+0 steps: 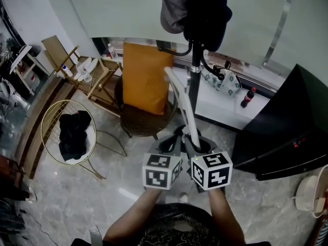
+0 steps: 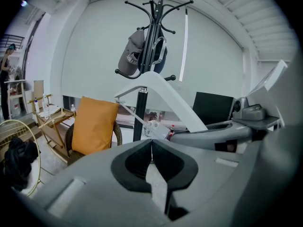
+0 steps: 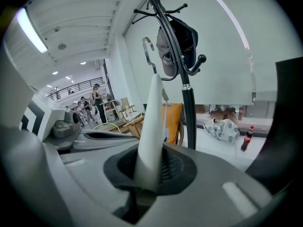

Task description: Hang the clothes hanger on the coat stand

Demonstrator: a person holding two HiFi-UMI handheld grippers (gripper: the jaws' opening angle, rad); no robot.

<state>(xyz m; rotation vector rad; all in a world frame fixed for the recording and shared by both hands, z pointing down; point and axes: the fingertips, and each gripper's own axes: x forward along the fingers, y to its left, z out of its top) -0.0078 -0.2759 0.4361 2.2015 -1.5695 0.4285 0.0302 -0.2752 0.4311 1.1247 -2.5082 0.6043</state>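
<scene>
1. We hold a two-jaw gripper in each hand, side by side, low in front of a black coat stand [image 1: 193, 83] that rises from a pale stone floor.
2. Our right gripper [image 3: 149, 171] is clamped on the lower end of one arm of a white clothes hanger [image 3: 152, 117]. The hanger rises out of the jaws, clear of the floor. Its metal hook [image 3: 148, 51] is uppermost and near the stand, apparently on no peg yet.
3. Our left gripper [image 2: 151, 148] sits just beside the right one. Its jaws are pressed together at the tips, with nothing visible between them.
4. A grey cap [image 2: 132, 56] and a dark item [image 1: 207, 9] hang from the stand's pegs.
5. We judge the hanger to be light and stiff. It looks like smooth plastic, so in this one-ended grip it may swivel or slide.
6. A hold nearer the neck, under the hook, would probably steady it. The bare pegs at the stand's top look like the easier target.
</scene>
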